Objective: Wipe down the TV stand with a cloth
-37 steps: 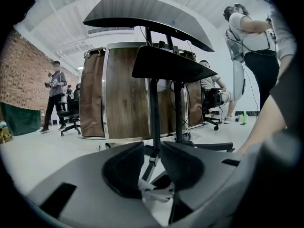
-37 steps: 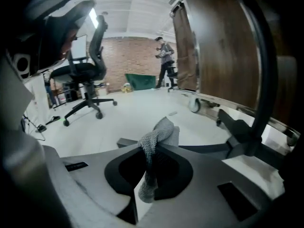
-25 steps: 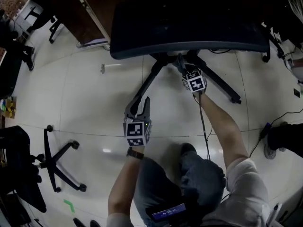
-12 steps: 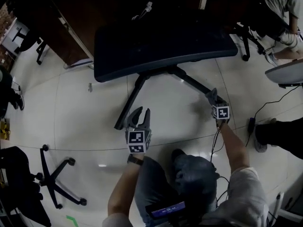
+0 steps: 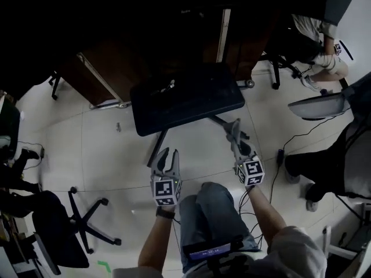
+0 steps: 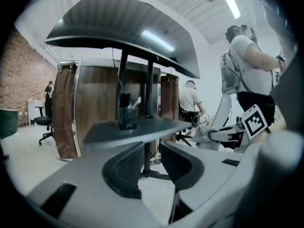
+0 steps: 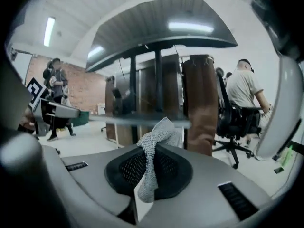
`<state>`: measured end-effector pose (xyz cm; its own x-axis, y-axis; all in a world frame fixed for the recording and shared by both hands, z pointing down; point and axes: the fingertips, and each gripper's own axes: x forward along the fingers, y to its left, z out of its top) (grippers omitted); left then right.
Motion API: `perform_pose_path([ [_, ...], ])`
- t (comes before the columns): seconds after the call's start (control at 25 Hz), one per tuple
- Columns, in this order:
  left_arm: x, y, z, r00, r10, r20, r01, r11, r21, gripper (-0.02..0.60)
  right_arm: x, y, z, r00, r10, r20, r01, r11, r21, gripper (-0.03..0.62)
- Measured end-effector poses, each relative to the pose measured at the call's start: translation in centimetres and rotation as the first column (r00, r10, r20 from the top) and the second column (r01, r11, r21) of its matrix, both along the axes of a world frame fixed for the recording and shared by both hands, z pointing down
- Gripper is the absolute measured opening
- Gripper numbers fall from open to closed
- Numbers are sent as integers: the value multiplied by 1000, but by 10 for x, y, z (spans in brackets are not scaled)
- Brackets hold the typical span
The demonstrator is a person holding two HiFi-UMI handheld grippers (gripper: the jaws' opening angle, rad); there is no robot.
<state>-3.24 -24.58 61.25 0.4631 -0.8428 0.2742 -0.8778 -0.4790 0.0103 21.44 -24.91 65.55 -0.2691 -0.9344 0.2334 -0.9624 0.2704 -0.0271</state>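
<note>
The cloth (image 7: 153, 146) is pinched in the right gripper (image 7: 151, 171), whose jaws are closed on a fold of it. One bunched end stands up above the pads and a short tail hangs below them. It looks like a knitted or waffle-weave rag: light, limp and grippy rather than slick, so it should drape over whatever it is pressed against and need little clamping force. The hold is near its middle, which leaves only a small wad forward of the jaws. That is probably enough to rub with, though a hold nearer one edge would leave more free cloth to lay flat. The left gripper (image 6: 153, 165) is empty, with its jaws apart, and points at the stand (image 5: 188, 100) from just in front of it. The right gripper sits in front of the stand's right end, apart from it, so the cloth is not touching the shelf. A small cup (image 6: 127, 117) with something upright in it stands on the shelf near the post; it looks light and easy to tip, so the wipe should go round it. The stand itself looks rigid and heavy on its splayed legs and should take firm pressure. Its dark top looks smooth, so the soft cloth should slide across it easily.
</note>
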Motion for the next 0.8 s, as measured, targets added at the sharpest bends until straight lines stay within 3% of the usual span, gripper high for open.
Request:
perform_pose_path([
  [0.16,6,32,-215,999,-30,-20,30,999,43,138,-61,18,-252,993,-110,33,105,986,127,28],
  [0.28,6,86,-392,998,-55,-28,57,994,92,138,-80,70,-436,986,-167,21,160,969,188,28],
  [0.4,7,144,-518,997,-68,-32,72,990,118,138,-79,133,-558,983,-177,44,164,964,208,28],
  [0.52,6,187,-572,995,-88,-55,95,984,149,138,-63,181,-609,982,-147,115,121,971,208,28],
  [0.68,-8,235,-578,984,-169,-65,175,978,115,138,-45,229,-640,979,-110,173,65,968,244,28],
  [0.8,2,265,-585,983,-173,-69,179,980,89,138,-39,261,-655,978,-126,165,78,960,268,28],
])
